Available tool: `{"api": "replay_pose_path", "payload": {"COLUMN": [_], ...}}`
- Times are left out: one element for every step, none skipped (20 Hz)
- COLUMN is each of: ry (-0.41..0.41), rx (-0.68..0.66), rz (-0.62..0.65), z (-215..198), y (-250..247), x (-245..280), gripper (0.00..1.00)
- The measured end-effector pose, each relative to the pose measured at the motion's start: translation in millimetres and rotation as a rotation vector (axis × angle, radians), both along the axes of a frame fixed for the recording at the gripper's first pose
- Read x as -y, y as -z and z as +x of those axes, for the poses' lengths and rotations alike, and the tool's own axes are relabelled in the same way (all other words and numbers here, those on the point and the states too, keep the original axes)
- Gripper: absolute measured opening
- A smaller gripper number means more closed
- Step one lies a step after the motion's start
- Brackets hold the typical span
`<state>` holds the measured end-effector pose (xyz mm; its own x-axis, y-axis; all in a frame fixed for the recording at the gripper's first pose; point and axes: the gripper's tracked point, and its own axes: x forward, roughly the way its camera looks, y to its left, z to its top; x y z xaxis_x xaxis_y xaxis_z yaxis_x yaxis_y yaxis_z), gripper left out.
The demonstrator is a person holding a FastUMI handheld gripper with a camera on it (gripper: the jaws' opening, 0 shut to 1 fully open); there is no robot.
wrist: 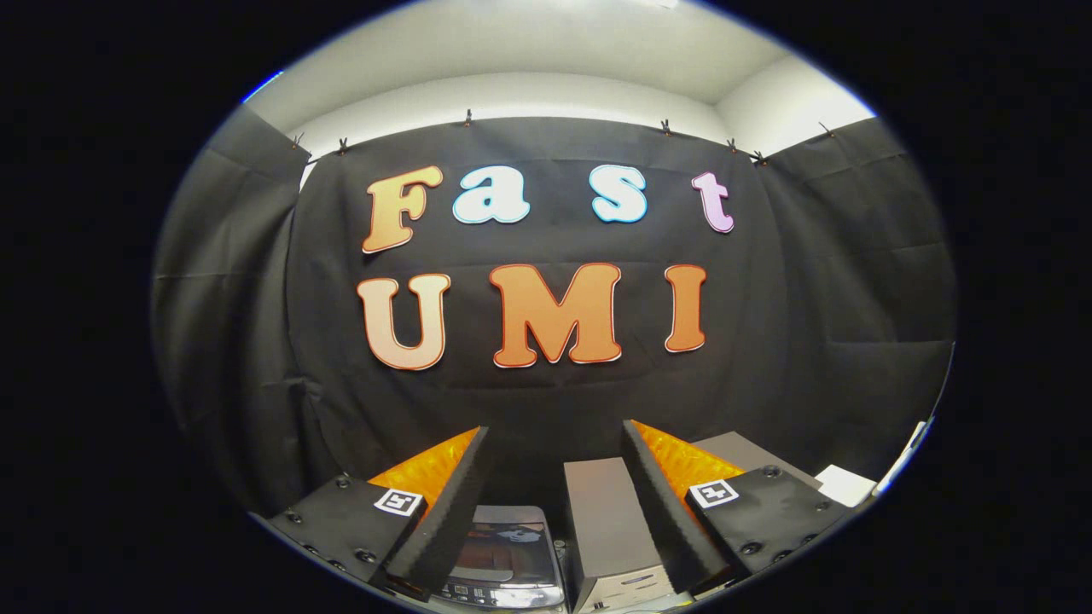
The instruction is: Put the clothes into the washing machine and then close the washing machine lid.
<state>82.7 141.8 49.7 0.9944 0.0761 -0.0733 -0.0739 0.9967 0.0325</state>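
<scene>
grey-lidded washing machine (505, 554) sits low between and below the fingers of the claw (554, 503), its glass lid lying shut. claw spread wide, holding nothing, raised level toward the booth wall. clothes cannot be made out. a grey box (607, 520) stands just beside the machine. any descent is best kept slow and centred over the lid.

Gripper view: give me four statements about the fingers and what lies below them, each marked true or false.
1. The gripper has its fingers spread apart with nothing between them. True.
2. The washing machine sits low between the fingers, its lid down. True.
3. A garment hangs from the fingers. False: they hold nothing.
4. The grey box lies left of the washing machine. False: it stands to its right, beside the right finger.
</scene>
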Motion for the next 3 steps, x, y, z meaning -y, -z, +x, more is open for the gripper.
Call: {"api": "replay_pose_path", "payload": {"ry": [-0.001,-0.001,-0.003], "rx": [0.002,0.001,0.0], "rz": [0.003,0.005,0.005], "z": [-0.4,0.6,1.1], "y": [-1.6,-2.5,-2.1], "x": [0.2,1.3,2.6], "gripper": [0.98,0.98,0.98]}}
